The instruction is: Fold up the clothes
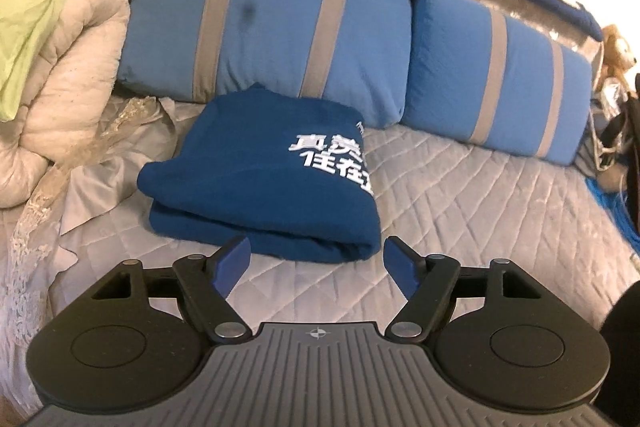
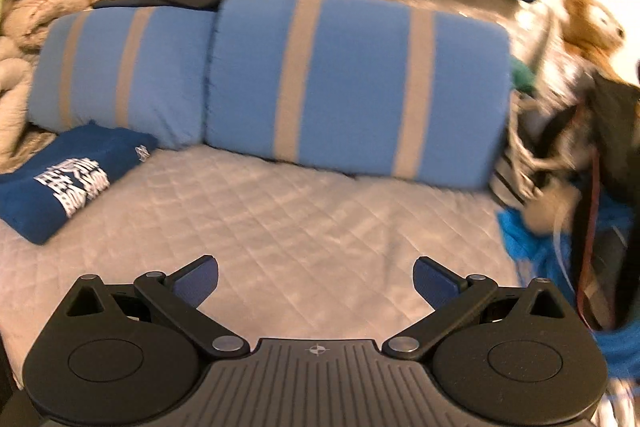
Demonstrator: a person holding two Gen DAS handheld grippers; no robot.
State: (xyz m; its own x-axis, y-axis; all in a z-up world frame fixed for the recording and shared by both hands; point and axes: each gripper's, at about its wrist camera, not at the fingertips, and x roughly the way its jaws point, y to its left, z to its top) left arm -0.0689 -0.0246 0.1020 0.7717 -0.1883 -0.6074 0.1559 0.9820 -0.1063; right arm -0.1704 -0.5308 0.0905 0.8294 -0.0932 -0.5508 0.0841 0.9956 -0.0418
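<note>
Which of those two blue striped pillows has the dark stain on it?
The left striped pillow, the one directly behind the folded navy shirt. It has a dark smudge between its two grey stripes; the right striped pillow shows none.

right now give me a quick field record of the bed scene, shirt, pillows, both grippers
surface: grey quilted bed cover
folded shirt: dark blue with white print, lying flat in front of the left pillow
pillows: two blue with grey stripes, side by side
left gripper: open, empty, just short of the shirt's near edge
right gripper: open, empty, over bare cover
clutter: plush toy at far right
</note>
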